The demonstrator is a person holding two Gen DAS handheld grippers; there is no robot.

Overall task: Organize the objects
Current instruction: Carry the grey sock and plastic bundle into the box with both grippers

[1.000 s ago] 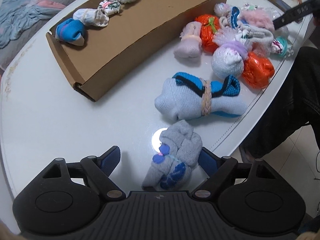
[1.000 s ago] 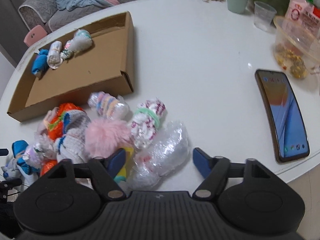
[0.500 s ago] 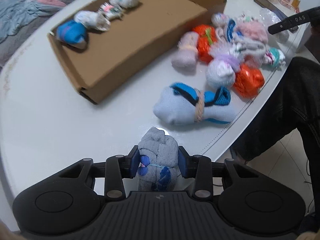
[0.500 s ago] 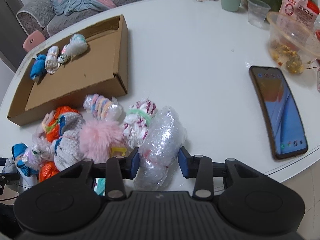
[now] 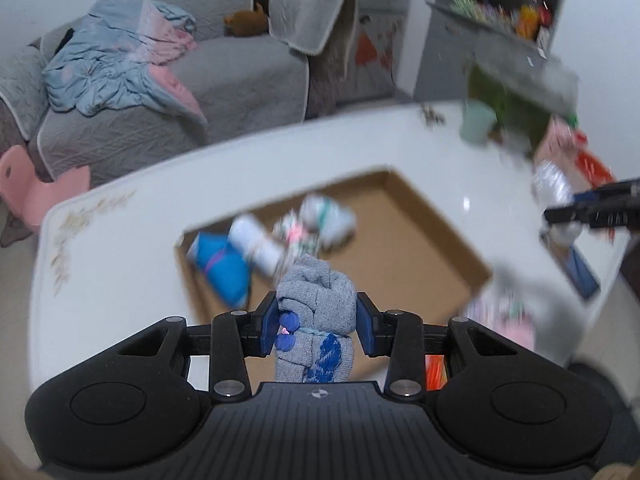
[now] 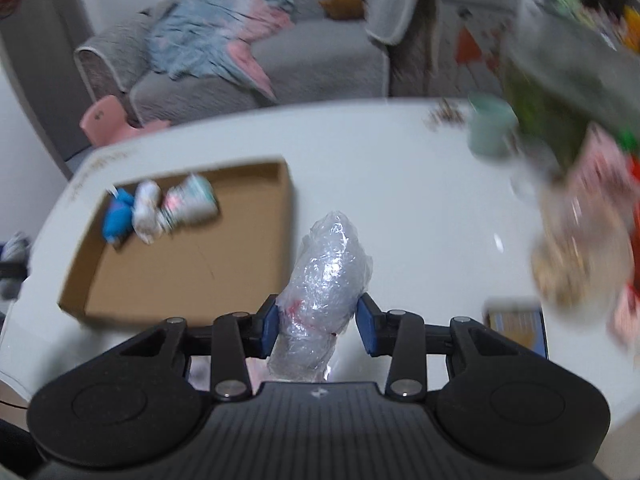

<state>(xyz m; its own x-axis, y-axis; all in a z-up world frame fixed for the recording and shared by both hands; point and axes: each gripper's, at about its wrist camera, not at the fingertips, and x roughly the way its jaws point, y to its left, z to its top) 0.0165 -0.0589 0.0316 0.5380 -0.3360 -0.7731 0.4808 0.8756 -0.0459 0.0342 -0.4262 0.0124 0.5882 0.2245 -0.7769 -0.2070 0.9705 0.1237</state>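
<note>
Item one: your left gripper (image 5: 316, 326) is clamped on a grey sock roll (image 5: 315, 312), blue pads pressed to both its sides, low centre of the left wrist view.

Item two: your right gripper (image 6: 317, 326) squeezes a clear plastic-wrapped bundle (image 6: 324, 284), which sticks up at centre frame in the right wrist view.

Item three: the cardboard tray (image 5: 420, 240) lies mid-frame on the white table (image 5: 120, 264). Its sorted rolls, among them a blue roll (image 5: 218, 264) and a white roll (image 5: 256, 242), crowd the tray's upper left corner; the brown floor to their right and below shows bare. In the right wrist view the tray's near wall (image 6: 172, 314) sits left of the bundle.

Item four: upper right, blurred: a green cup (image 6: 490, 130) and a phone (image 6: 516, 328) near the table's right edge. A grey sofa (image 5: 224, 76) stands behind the table.
</note>
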